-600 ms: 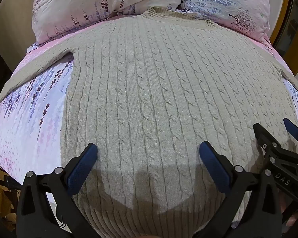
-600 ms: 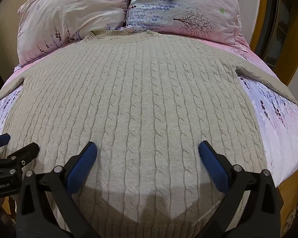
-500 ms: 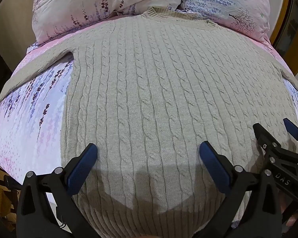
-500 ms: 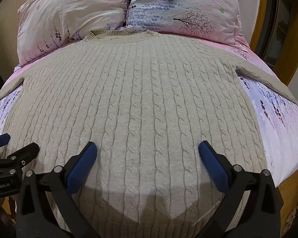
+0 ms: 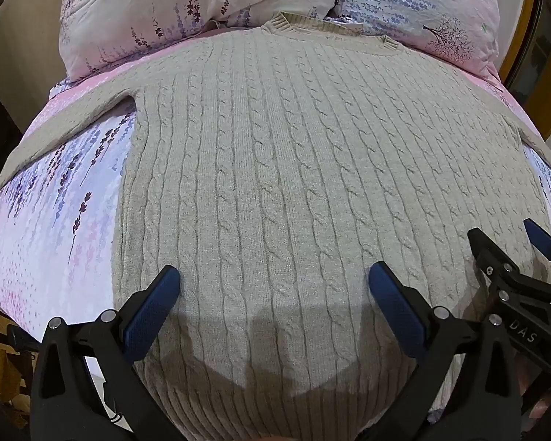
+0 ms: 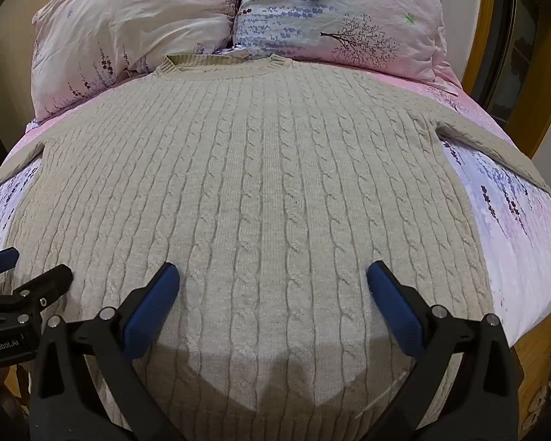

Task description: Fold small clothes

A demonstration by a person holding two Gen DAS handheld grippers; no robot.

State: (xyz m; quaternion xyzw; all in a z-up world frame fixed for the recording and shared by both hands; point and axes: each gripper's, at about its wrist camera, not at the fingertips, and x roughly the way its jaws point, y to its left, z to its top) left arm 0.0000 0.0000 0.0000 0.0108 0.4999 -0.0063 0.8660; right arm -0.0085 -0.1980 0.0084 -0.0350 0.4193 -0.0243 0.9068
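Both grippers' jaws gape wide above the flat sweater [image 5: 294,183]

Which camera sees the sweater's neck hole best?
The right wrist view: the sweater's collar sits near the middle, its whole ribbed band showing. The left wrist view shows the collar too, but more slanted and off to one side.

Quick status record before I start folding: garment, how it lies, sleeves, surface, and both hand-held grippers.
garment: beige cable-knit sweater
lay: spread flat, unfolded, collar toward the pillows
sleeves: both stretched out sideways, left sleeve, right sleeve
surface: bed with pink and lilac floral sheet
left hand-held gripper: open, over the lower part of the sweater, holding nothing
right hand-held gripper: open, over the lower part of the sweater, holding nothing
folding: not begun
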